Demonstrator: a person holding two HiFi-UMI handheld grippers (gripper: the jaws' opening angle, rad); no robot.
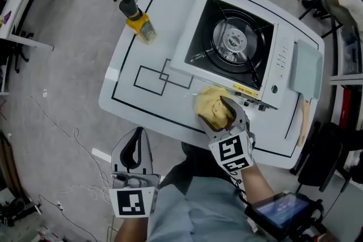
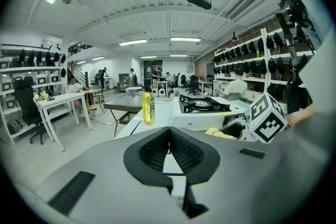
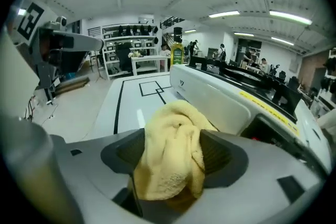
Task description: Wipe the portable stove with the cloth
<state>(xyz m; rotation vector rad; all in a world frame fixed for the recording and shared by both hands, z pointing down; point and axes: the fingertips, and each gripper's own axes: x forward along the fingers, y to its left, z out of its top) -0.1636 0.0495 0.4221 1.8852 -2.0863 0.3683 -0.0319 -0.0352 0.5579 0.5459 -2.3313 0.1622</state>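
Note:
The white portable stove (image 1: pixel 229 42) with its black burner stands on the white table (image 1: pixel 142 105), toward the far right. A bunched yellow cloth (image 1: pixel 212 106) lies at the stove's near front corner. My right gripper (image 1: pixel 227 113) is over it, jaws spread wide. In the right gripper view the cloth (image 3: pixel 173 149) fills the gap between the open jaws, beside the stove's front panel (image 3: pixel 220 97). My left gripper (image 1: pixel 136 141) hangs off the table's near edge, shut and empty. Its tips (image 2: pixel 169 131) meet in the left gripper view, aimed toward the stove (image 2: pixel 202 107).
A yellow bottle (image 1: pixel 138 20) with a black cap stands on the table left of the stove. A grey flat tool (image 1: pixel 306 73) with a wooden handle lies right of the stove. Black taped rectangles (image 1: pixel 161 76) mark the tabletop. Cables run across the floor at left.

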